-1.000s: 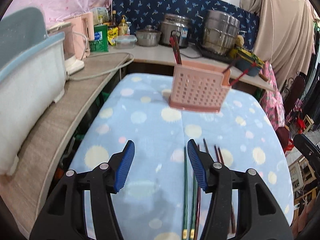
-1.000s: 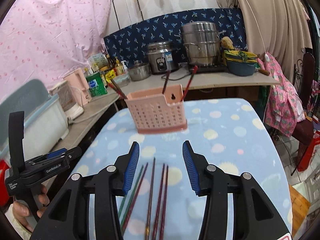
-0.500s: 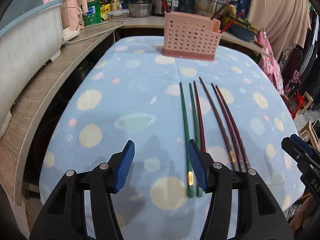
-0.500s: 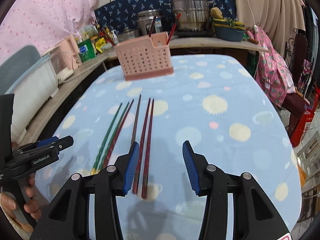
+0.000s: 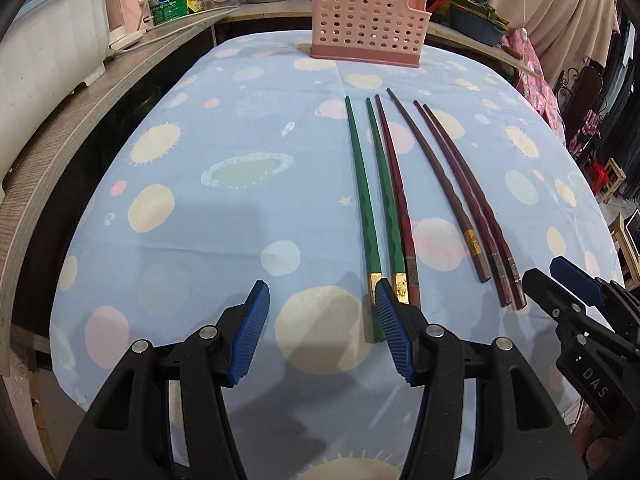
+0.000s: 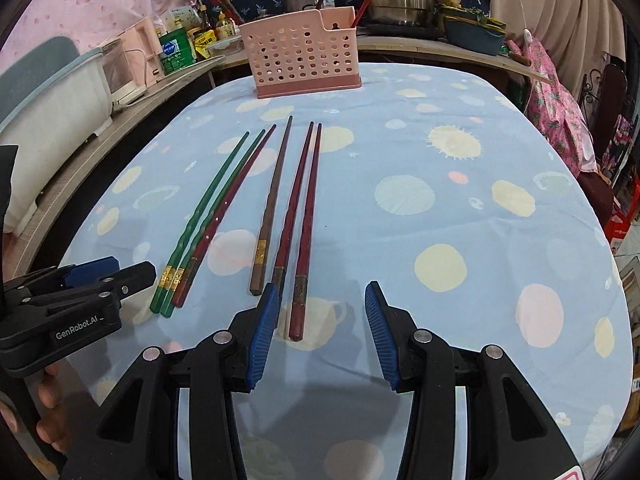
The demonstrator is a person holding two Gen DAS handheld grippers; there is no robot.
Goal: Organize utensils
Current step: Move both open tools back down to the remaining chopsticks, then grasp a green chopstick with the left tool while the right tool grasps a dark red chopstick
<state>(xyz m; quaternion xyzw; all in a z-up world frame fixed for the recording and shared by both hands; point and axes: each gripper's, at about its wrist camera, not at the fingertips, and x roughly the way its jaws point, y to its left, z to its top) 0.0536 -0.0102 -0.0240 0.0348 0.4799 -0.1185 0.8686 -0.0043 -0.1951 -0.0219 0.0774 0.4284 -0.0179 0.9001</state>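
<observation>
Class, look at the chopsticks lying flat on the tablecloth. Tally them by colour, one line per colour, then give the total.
Green chopsticks: 2
Red chopsticks: 3
Brown chopstick: 1
Total: 6
</observation>
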